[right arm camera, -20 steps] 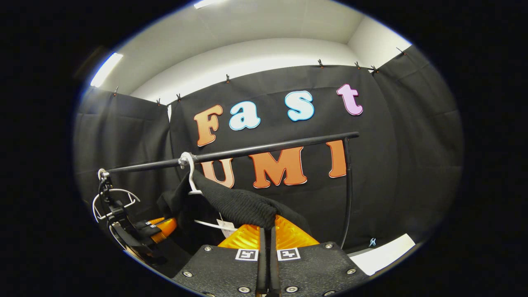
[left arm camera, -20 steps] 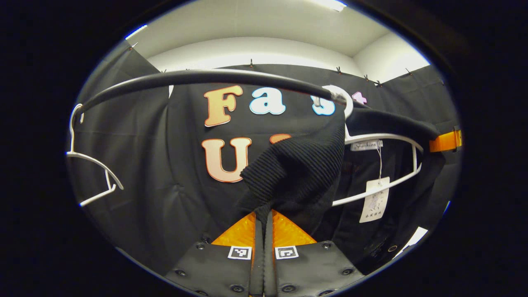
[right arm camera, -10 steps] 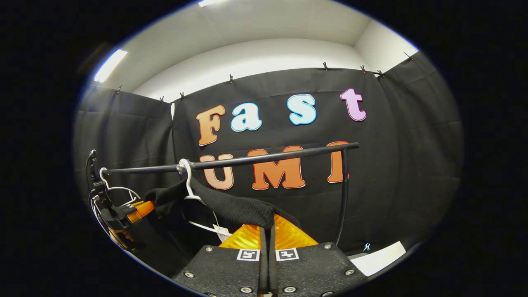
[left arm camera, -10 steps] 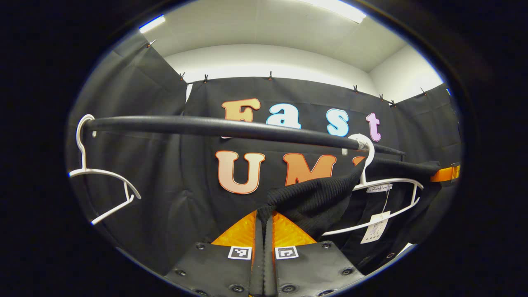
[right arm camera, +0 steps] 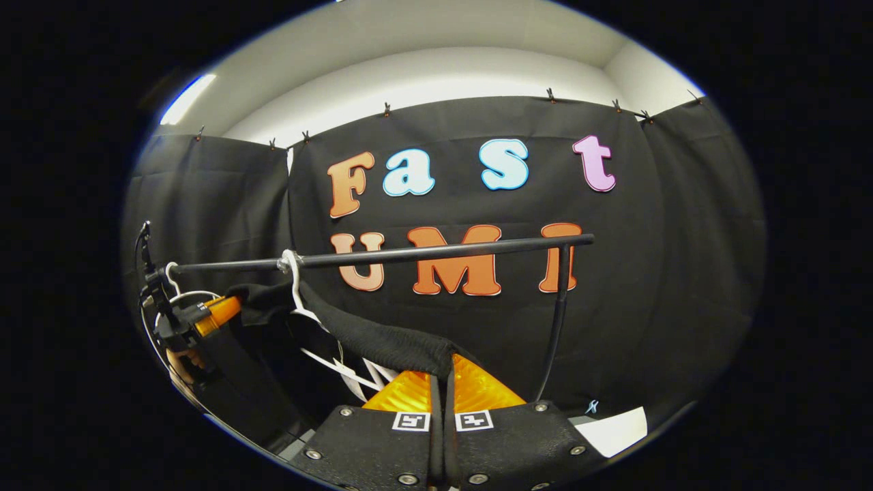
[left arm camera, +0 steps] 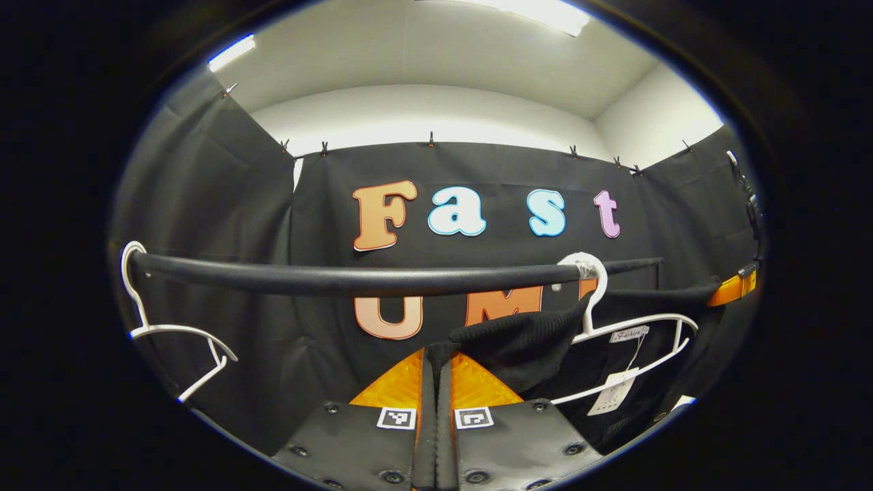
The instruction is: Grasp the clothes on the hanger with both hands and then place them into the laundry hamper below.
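1. My left gripper [left arm camera: 436, 358] has its jaws pressed together on a fold of the black knit garment [left arm camera: 525, 341], just below the rail [left arm camera: 354, 279].
2. My right gripper [right arm camera: 442, 365] is pinched on the garment's other shoulder, also below the rail.
3. The grasp with both looks done. The garment is partly drawn off the white hanger [left arm camera: 631, 334], whose hook sits on the rail.
4. Left: pull it clear, then lower it into the hamper, which I judge is beneath.

A recording booth — black cloth walls [right arm camera: 682, 273] clipped up; clothes rail [left arm camera: 354, 279]; strip lights [left arm camera: 545, 10].
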The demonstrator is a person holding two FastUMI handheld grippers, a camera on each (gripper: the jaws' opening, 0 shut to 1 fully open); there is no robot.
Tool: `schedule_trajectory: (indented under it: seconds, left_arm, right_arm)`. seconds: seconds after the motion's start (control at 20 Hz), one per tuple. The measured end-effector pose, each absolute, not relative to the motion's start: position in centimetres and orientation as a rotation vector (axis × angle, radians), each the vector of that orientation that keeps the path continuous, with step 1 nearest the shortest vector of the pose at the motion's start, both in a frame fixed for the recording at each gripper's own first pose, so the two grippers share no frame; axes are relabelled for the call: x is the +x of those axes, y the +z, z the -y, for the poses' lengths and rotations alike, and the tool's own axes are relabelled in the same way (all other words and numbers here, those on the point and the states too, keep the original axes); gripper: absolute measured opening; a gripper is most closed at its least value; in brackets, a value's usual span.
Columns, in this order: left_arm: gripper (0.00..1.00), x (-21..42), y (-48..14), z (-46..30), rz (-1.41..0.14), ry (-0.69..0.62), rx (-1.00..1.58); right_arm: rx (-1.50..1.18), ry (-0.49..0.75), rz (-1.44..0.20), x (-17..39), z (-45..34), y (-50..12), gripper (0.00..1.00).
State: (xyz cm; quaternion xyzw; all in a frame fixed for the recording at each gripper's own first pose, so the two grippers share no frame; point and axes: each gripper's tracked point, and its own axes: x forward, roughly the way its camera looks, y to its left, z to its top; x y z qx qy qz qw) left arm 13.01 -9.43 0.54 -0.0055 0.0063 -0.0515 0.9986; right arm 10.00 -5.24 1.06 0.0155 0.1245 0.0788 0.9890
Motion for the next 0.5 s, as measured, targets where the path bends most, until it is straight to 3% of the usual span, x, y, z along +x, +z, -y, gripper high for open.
schedule_trajectory:
  seconds: [0.5]
  left_arm:
    - [0.06,13.3,1.1,9.1,-0.003,-0.070,0.046]
  right_arm:
    - [0.042,0.226,-0.290,14.3,6.9,-2.0,0.00]
